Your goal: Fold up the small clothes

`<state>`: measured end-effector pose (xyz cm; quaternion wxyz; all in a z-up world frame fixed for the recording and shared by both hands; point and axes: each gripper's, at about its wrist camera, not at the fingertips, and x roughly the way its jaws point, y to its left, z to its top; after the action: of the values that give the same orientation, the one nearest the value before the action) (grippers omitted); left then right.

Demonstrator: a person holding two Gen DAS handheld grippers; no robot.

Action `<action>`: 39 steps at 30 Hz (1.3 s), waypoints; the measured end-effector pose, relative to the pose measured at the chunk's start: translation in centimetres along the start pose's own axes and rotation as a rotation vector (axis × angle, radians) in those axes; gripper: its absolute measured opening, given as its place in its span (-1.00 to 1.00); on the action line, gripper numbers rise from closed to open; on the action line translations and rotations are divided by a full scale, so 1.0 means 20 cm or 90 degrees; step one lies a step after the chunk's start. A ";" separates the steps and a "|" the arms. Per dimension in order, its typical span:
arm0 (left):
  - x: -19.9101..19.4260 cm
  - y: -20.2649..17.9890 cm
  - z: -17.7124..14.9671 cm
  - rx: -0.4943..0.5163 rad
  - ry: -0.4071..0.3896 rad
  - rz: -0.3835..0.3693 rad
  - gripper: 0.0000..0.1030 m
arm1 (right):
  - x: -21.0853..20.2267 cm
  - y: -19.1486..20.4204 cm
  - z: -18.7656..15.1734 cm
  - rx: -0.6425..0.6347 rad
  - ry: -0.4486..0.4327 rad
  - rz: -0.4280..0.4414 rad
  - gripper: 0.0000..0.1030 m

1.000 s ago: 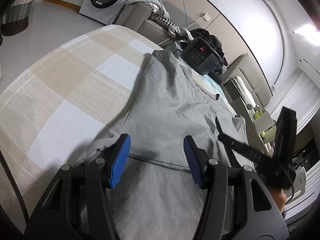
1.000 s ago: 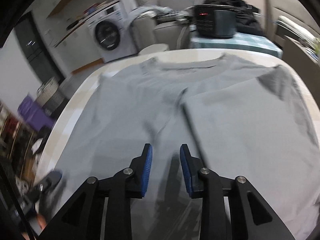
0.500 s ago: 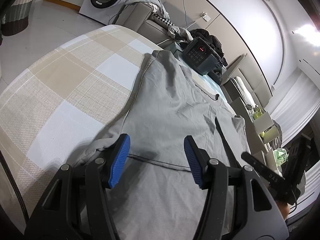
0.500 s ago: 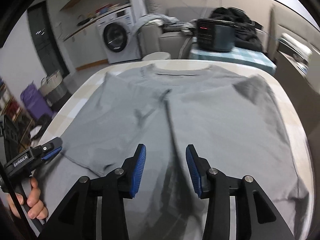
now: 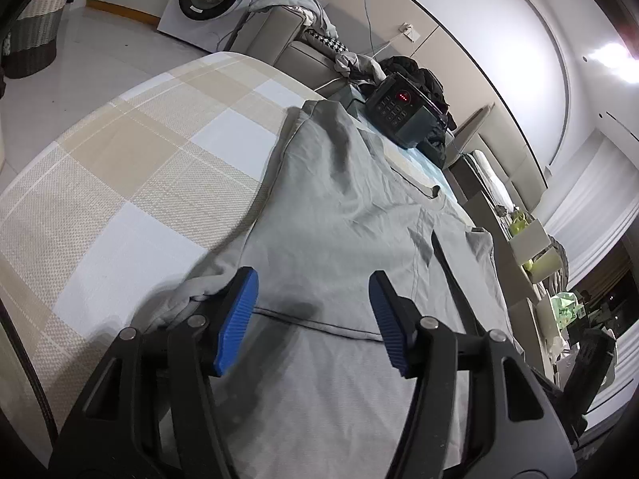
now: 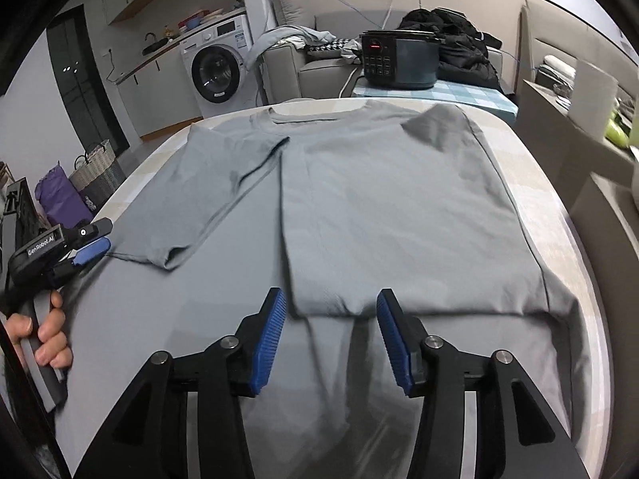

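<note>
A grey T-shirt (image 6: 399, 207) lies flat on the checked table (image 5: 120, 183), neck at the far end. Its right side is folded in over the middle, and its left sleeve (image 6: 223, 183) is folded inward. My right gripper (image 6: 331, 299) hovers above the near edge of the folded panel. Its jaws are opening; the cloth lies under the gap and the pads do not press on it. My left gripper (image 5: 313, 279) stands open just above the sleeve's hem near the shirt's left edge, holding nothing. It also shows in the right wrist view as the left gripper (image 6: 88, 239), held by a hand (image 6: 48, 335).
A black cooker (image 6: 399, 60) stands on a small checked table beyond the far end. Behind it are a sofa (image 6: 295, 68) with clothes and a washing machine (image 6: 215, 72). Baskets (image 6: 96, 171) sit on the floor at left. Shelving (image 6: 579, 127) stands close on the right.
The right gripper has slid to the right across the shirt, from the middle fold to the folded panel's near edge, and its jaws have widened. The left gripper has stayed put.
</note>
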<state>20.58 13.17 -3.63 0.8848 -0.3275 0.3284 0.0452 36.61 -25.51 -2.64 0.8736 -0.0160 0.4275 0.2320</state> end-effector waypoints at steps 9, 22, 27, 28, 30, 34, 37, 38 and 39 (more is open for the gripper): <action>-0.05 -0.11 -0.05 0.018 0.023 0.081 0.07 | 0.00 -0.18 -0.04 0.108 -0.010 0.059 0.02; 0.20 -0.63 -0.28 0.334 0.131 0.088 0.09 | 0.01 -0.14 -0.02 0.085 -0.003 0.045 0.12; 0.19 -0.62 -0.28 0.328 0.124 0.062 0.19 | 0.04 -0.09 0.01 0.061 0.002 0.025 0.12; 0.19 -0.61 -0.27 0.319 0.125 0.049 0.22 | 0.06 -0.08 0.03 0.064 0.004 0.022 0.12; 0.19 -0.58 -0.26 0.305 0.126 0.032 0.23 | 0.09 -0.06 0.07 0.066 0.007 0.022 0.12; 0.18 -0.53 -0.23 0.275 0.129 -0.006 0.29 | 0.16 -0.02 0.16 0.068 0.018 0.012 0.12; 0.18 -0.51 -0.22 0.260 0.128 -0.021 0.29 | 0.15 -0.02 0.16 0.083 0.038 0.020 0.12; 0.18 -0.51 -0.22 0.257 0.128 -0.024 0.29 | 0.14 -0.03 0.15 0.085 0.046 0.029 0.12; 0.18 -0.50 -0.22 0.254 0.127 -0.025 0.29 | 0.11 -0.03 0.12 0.083 0.052 0.036 0.12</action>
<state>23.95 2.19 -2.78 0.8960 -0.1551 0.4102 -0.0703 39.89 -24.68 -2.94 0.8477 0.0434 0.4774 0.2274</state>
